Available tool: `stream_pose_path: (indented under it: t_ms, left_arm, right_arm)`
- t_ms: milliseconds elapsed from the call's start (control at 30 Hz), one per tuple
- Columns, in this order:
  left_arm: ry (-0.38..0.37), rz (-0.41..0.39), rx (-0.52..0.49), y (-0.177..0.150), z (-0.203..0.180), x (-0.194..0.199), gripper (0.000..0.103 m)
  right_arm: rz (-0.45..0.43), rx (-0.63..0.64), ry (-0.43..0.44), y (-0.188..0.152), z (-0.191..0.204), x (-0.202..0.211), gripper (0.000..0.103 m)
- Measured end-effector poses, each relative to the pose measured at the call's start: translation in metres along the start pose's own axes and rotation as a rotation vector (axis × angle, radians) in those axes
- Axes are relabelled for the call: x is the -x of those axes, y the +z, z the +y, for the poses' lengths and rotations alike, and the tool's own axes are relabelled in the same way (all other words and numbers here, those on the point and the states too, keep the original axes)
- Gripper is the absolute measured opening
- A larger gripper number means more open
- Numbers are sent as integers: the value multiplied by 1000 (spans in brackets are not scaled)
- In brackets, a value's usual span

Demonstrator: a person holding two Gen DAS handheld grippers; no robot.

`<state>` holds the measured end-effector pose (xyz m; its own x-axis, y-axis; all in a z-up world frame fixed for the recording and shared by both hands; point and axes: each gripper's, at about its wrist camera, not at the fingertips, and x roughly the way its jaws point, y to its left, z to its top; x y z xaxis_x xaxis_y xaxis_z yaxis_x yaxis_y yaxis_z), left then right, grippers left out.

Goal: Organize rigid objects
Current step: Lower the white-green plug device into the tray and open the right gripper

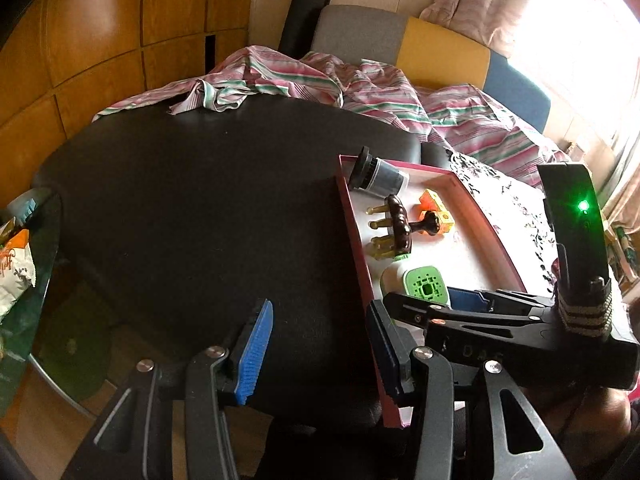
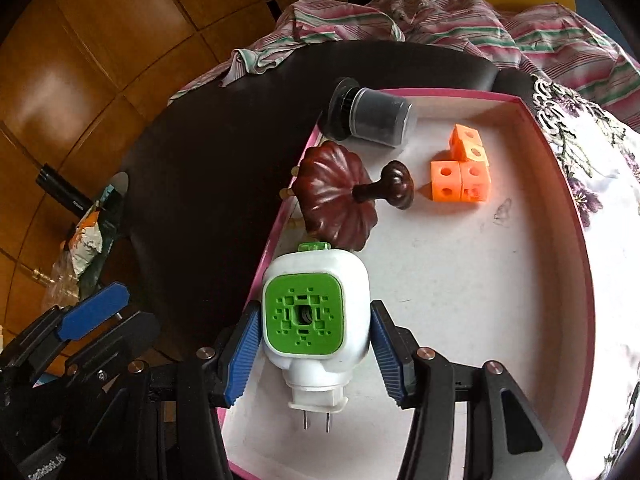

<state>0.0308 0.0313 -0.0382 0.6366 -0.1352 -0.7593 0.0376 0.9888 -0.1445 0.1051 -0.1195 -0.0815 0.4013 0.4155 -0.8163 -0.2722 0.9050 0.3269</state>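
Right gripper point(image 2: 314, 354), jaws spread around the green-faced plug-in point(image 2: 316, 308), apparently placing it in the pink tray point(image 2: 560, 184); left gripper point(image 1: 320, 356) open nearby.

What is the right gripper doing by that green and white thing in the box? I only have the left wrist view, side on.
Observer: The right gripper straddles the green-faced plug-in device, one pad on each side, jaws open.
Operator: Which way does the device point?
Observer: Its two metal prongs point back toward the gripper's camera; it seems to lie on the floor of the pink box.
Operator: And the orange piece behind the wooden massager?
Observer: It is a cluster of joined orange cubes with holes in their faces, to the right of the massager.
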Motion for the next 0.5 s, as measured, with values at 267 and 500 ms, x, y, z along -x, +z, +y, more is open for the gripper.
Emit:
stream_pose_path:
  t_ms: [267, 500]
  left_arm:
    - [-6, -4, -2, 1, -2, 2, 50]
    - [-11, -13, -7, 2, -5, 6, 50]
  right_arm:
    - [-28, -35, 41, 1, -3, 12, 54]
    - [-56, -49, 32, -3, -9, 27, 54]
